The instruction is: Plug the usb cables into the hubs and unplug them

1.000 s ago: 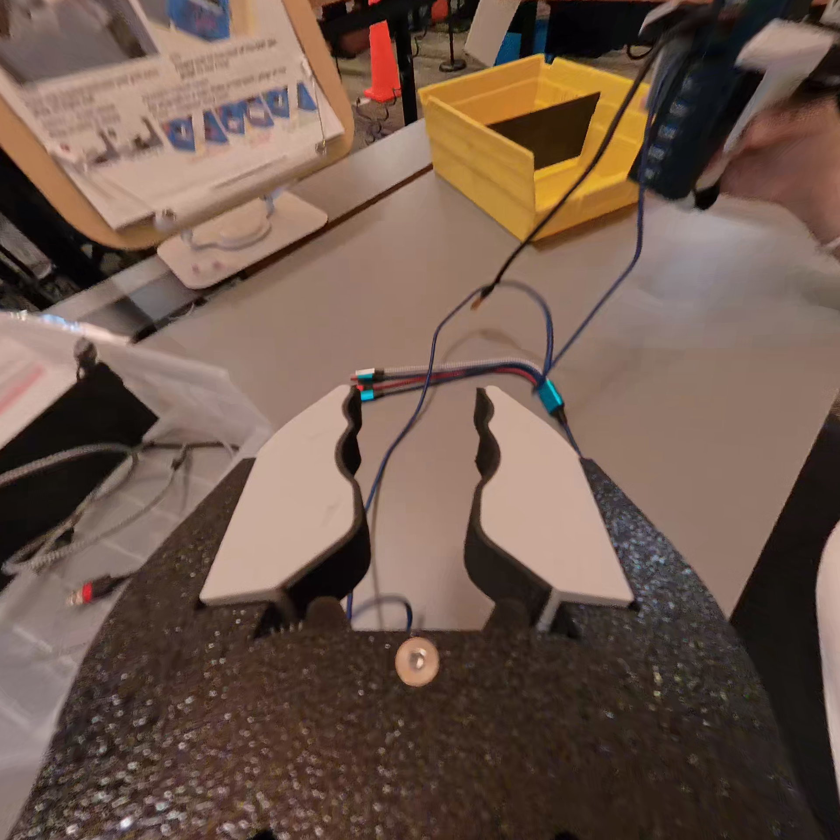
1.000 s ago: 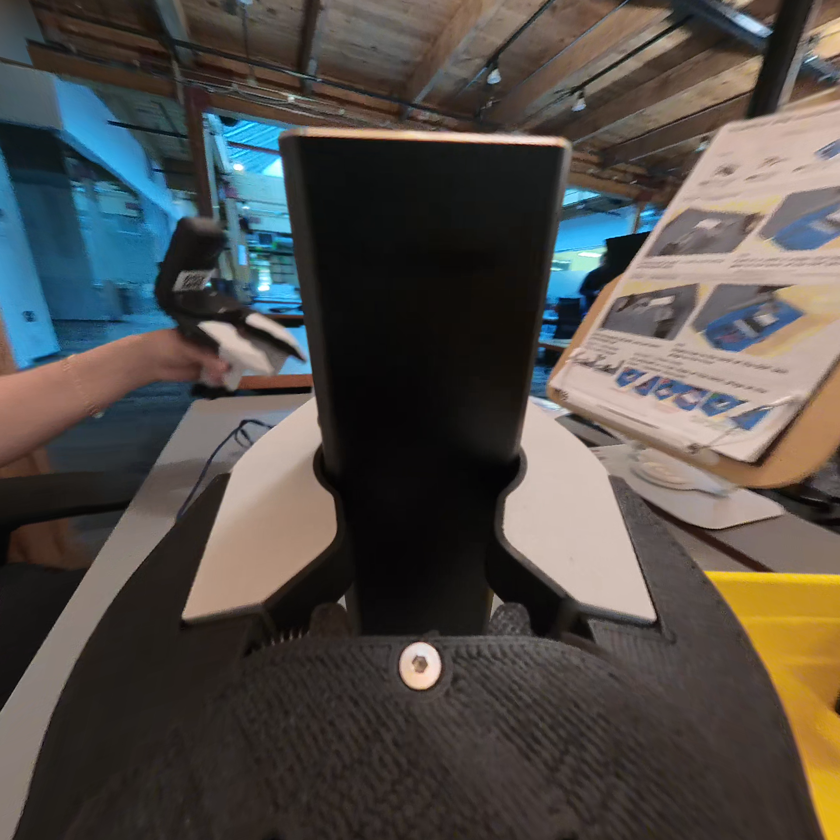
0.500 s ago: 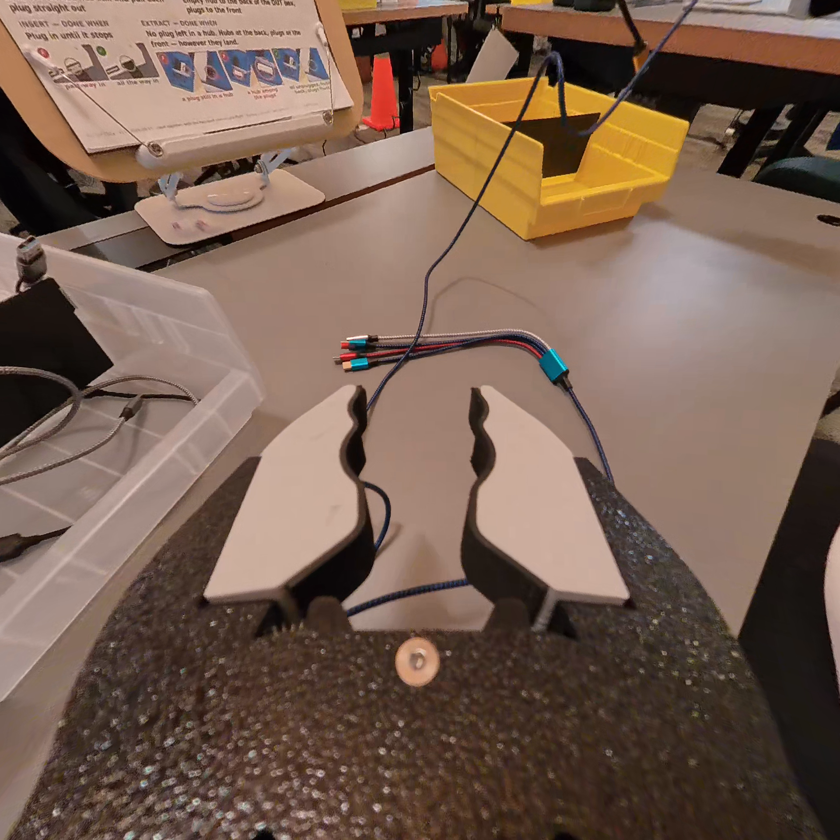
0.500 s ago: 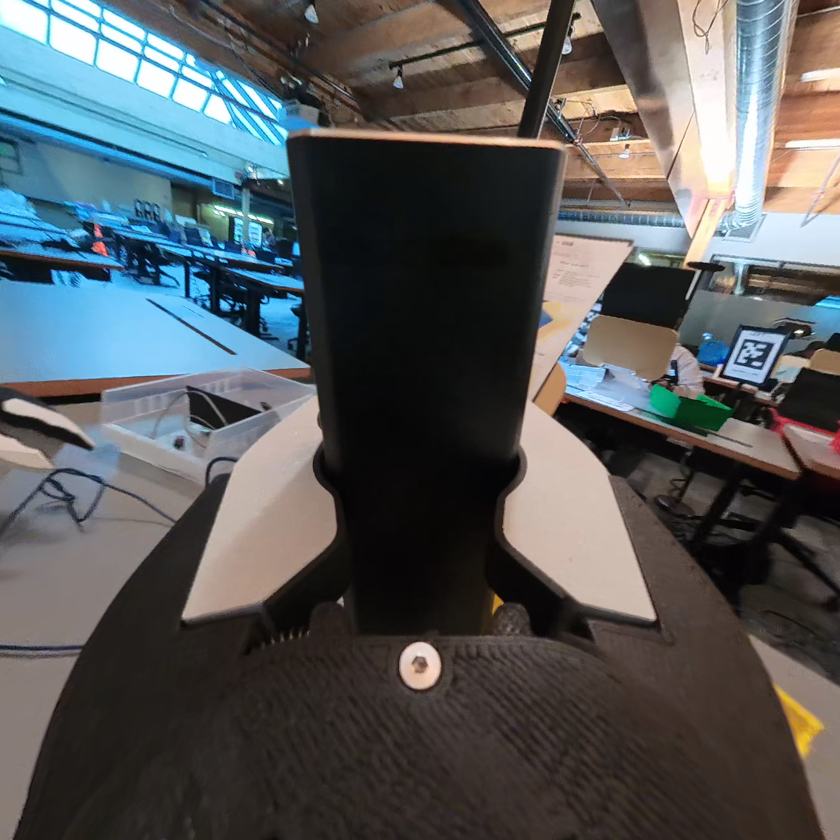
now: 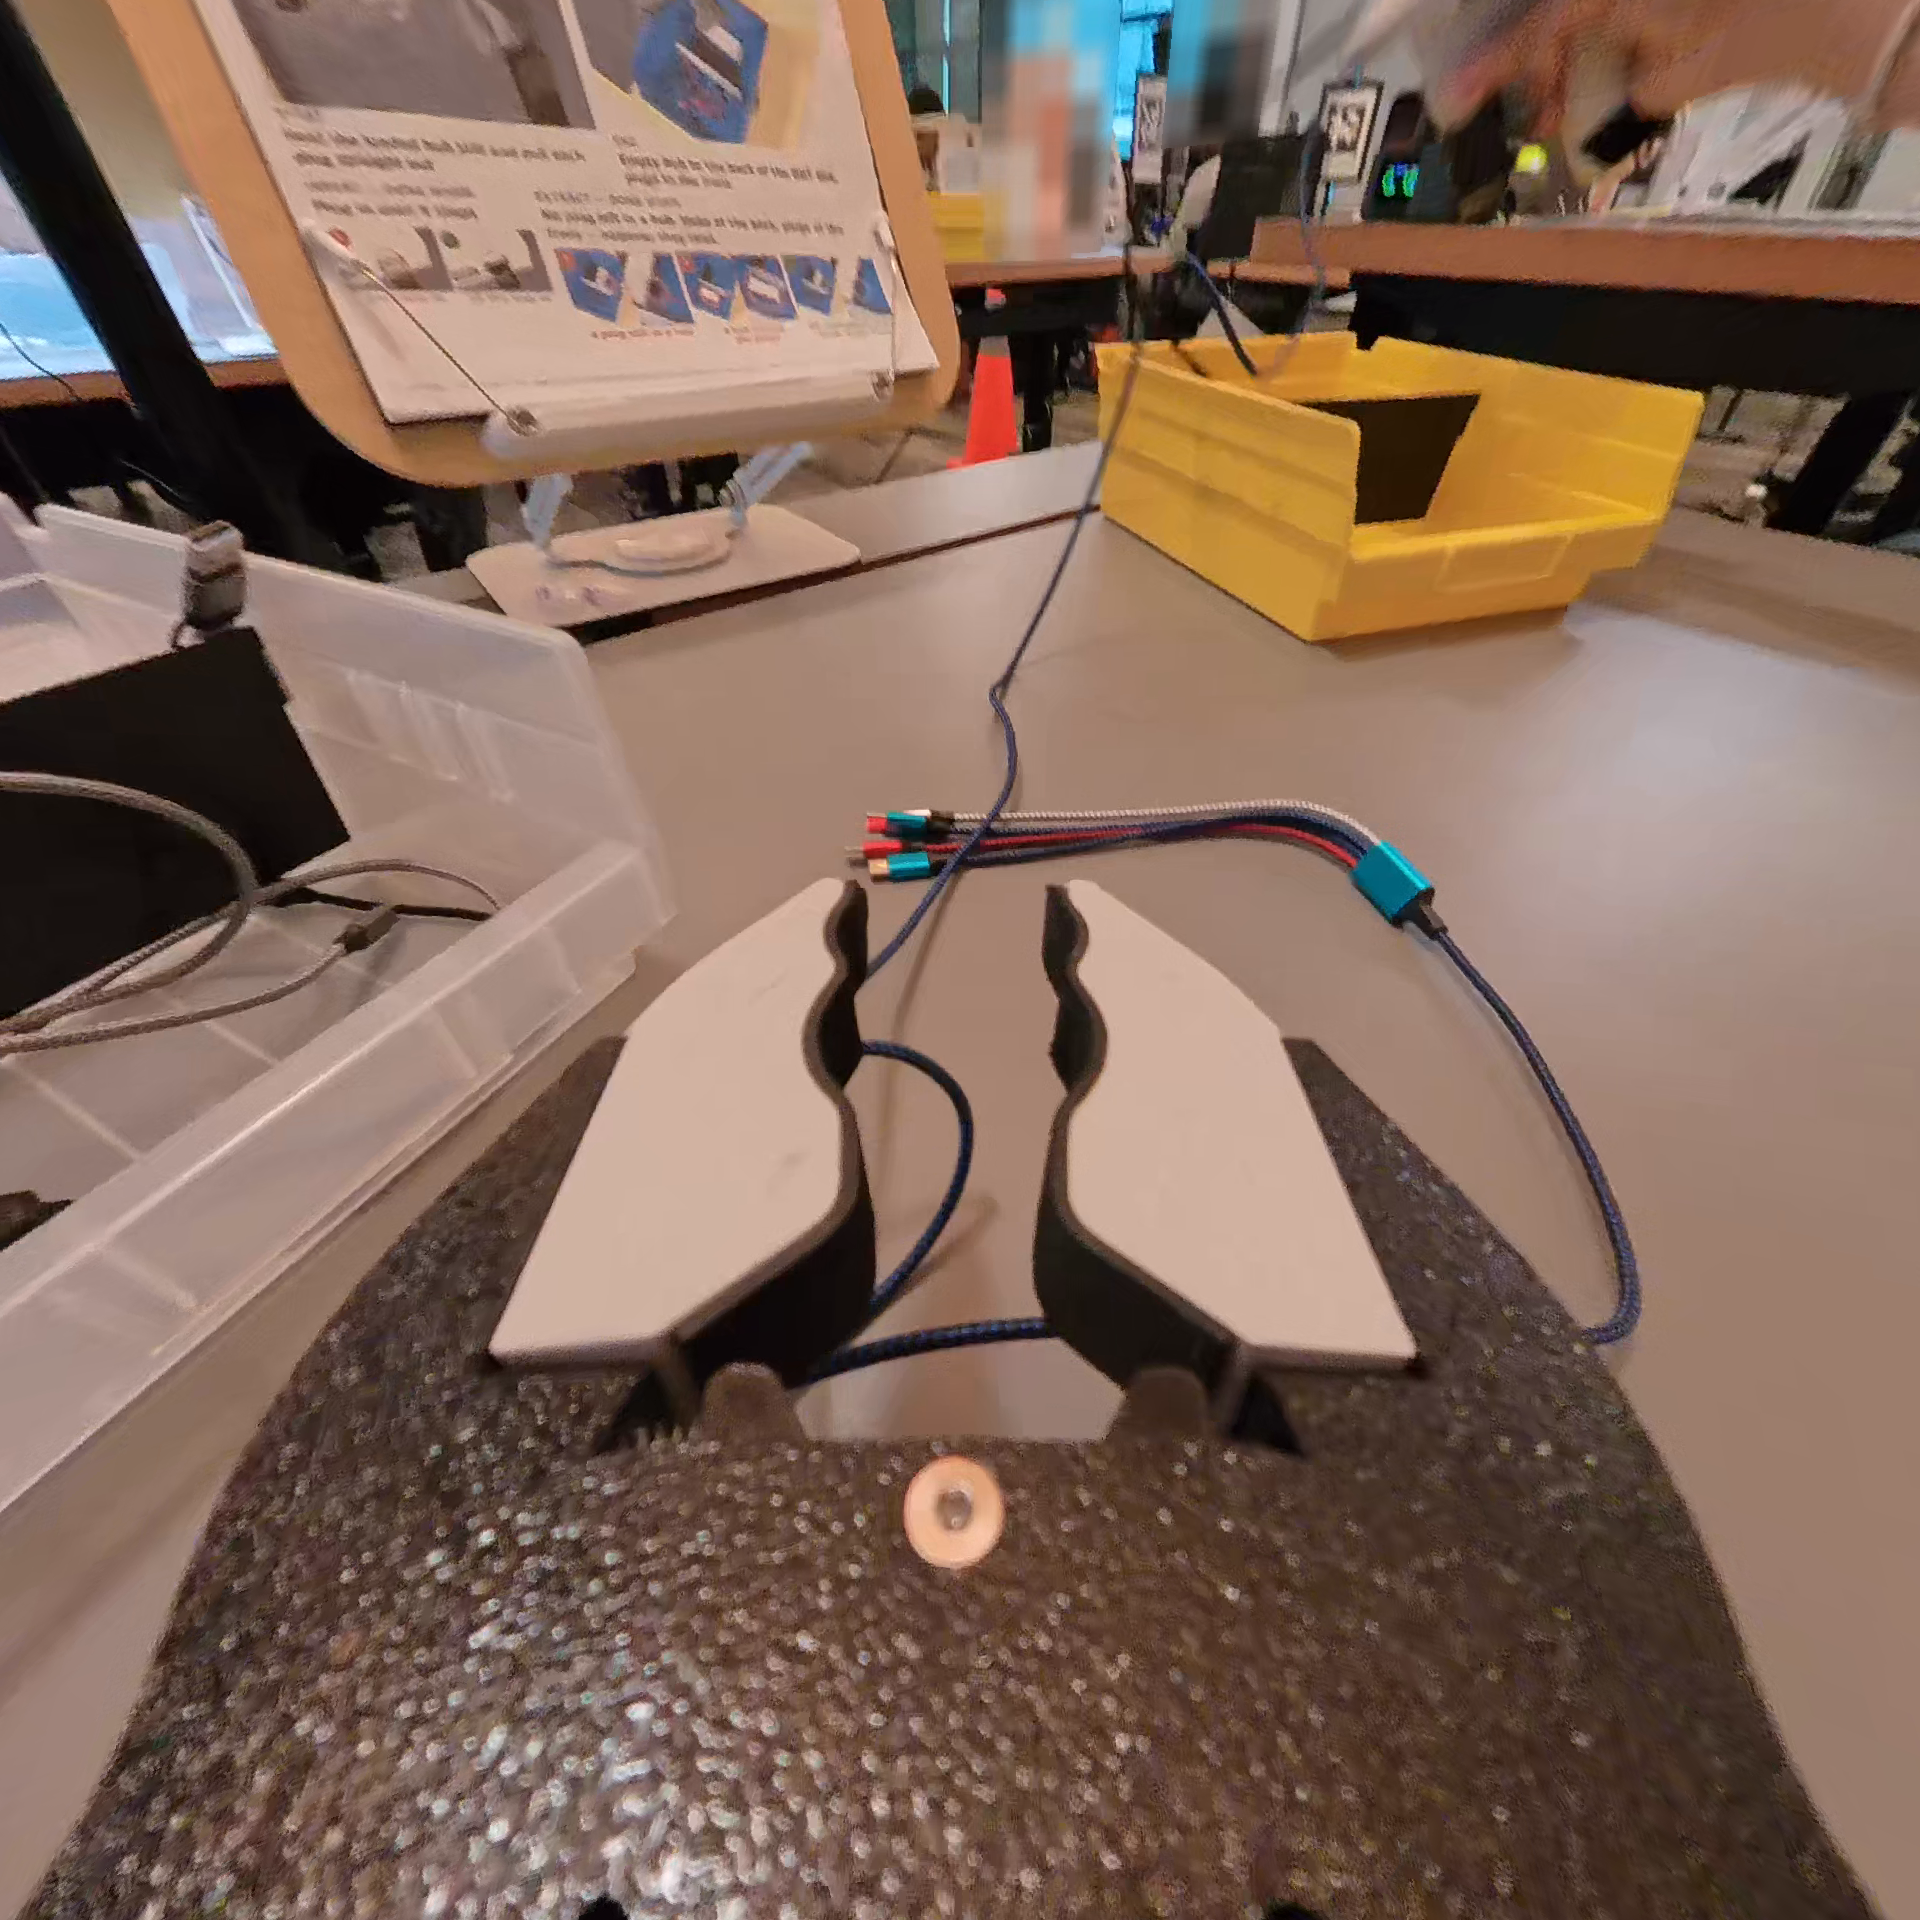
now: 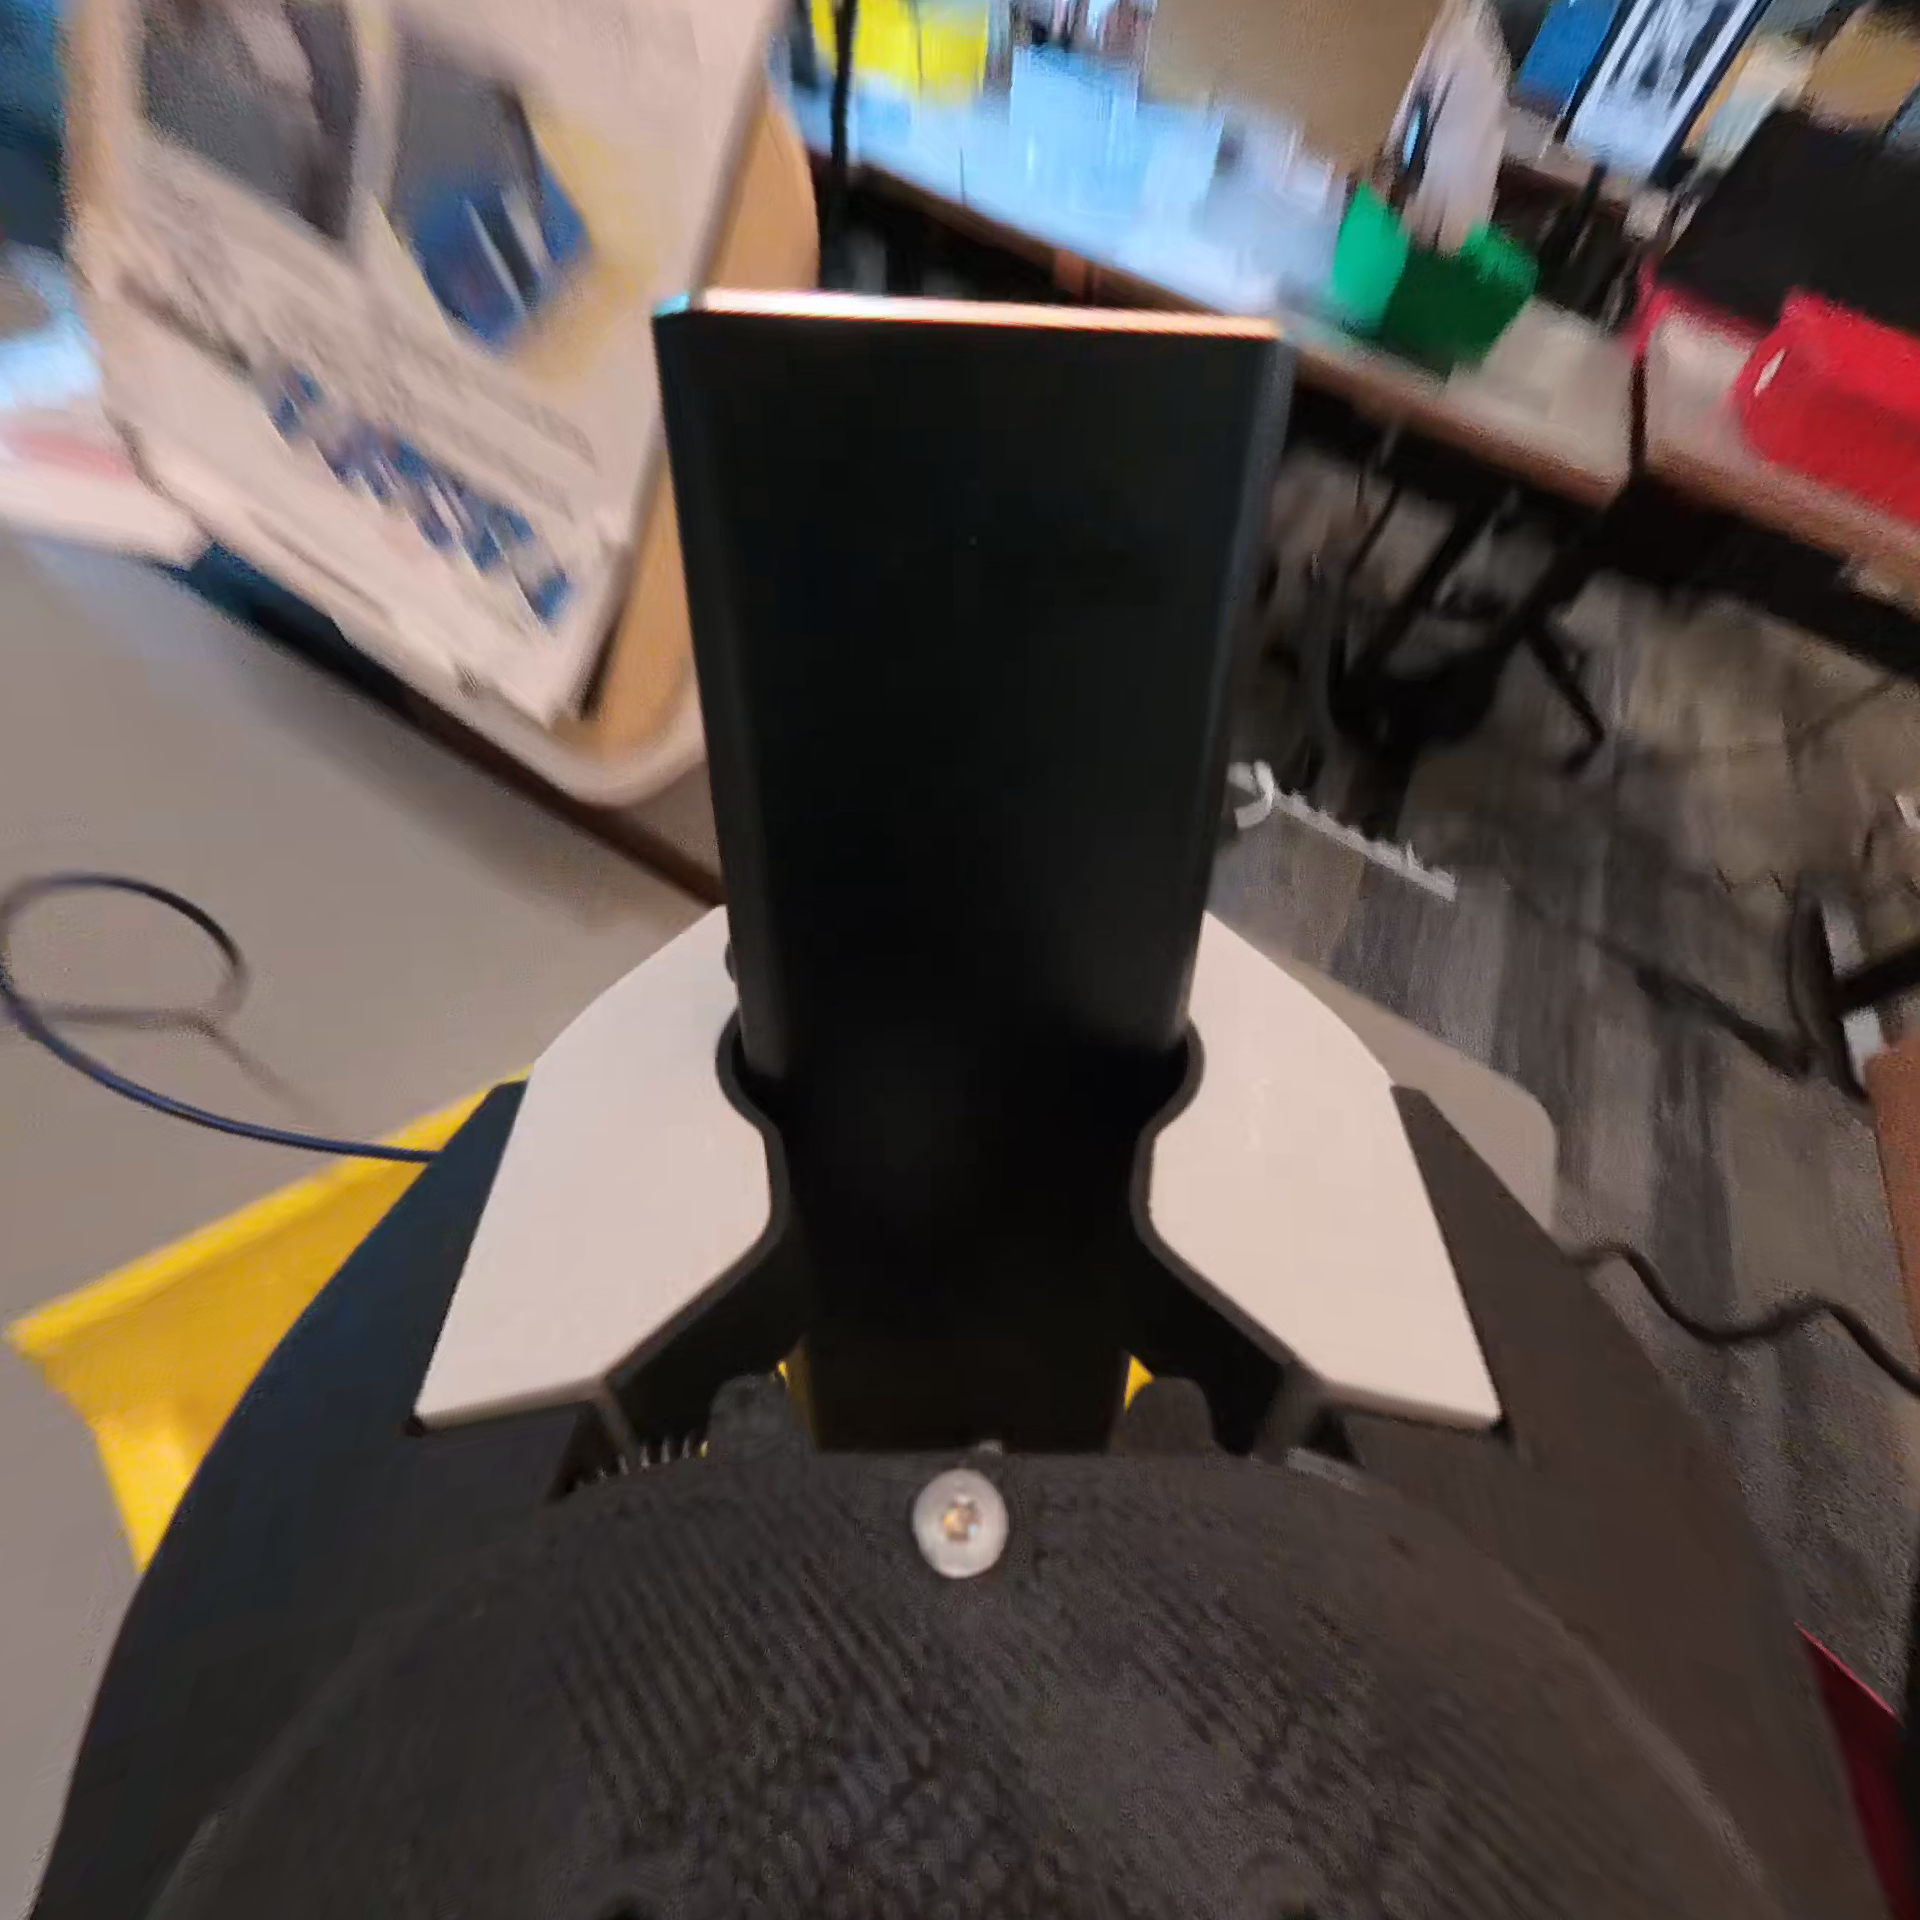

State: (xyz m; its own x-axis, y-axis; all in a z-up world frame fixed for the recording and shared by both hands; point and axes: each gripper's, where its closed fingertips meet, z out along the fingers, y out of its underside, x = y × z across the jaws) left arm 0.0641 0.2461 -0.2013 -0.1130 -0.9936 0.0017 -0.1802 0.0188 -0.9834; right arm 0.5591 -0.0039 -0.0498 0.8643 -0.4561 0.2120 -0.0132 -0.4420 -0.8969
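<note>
A blue braided multi-head usb cable (image 5: pixel 1538 1081) lies on the grey table (image 5: pixel 1455 748). Its teal splitter (image 5: pixel 1390 881) sits ahead to the right, and its red and teal plug ends (image 5: pixel 899 844) lie just beyond my left gripper (image 5: pixel 951 914), which is open and empty, low over the cable's loop. One strand rises towards the top of the view. My right gripper (image 6: pixel 961 1049) is shut on a black rectangular hub (image 6: pixel 966 665), held upright in the air over the yellow bin (image 6: pixel 208 1309). The blue cable also shows in the right wrist view (image 6: pixel 125 1060).
A clear plastic tub (image 5: pixel 343 997) with grey cables stands at the left. A yellow bin (image 5: pixel 1392 488) stands at the back right. An instruction board on a stand (image 5: pixel 582 229) is at the back. A blurred hand (image 5: pixel 1621 62) shows at the top right. Some 60 cm of space lies between my two pairs of fingers.
My right gripper has swung round and down with the hub, from facing the room to facing the table and board. My left gripper has tilted up slightly and stays over the cable.
</note>
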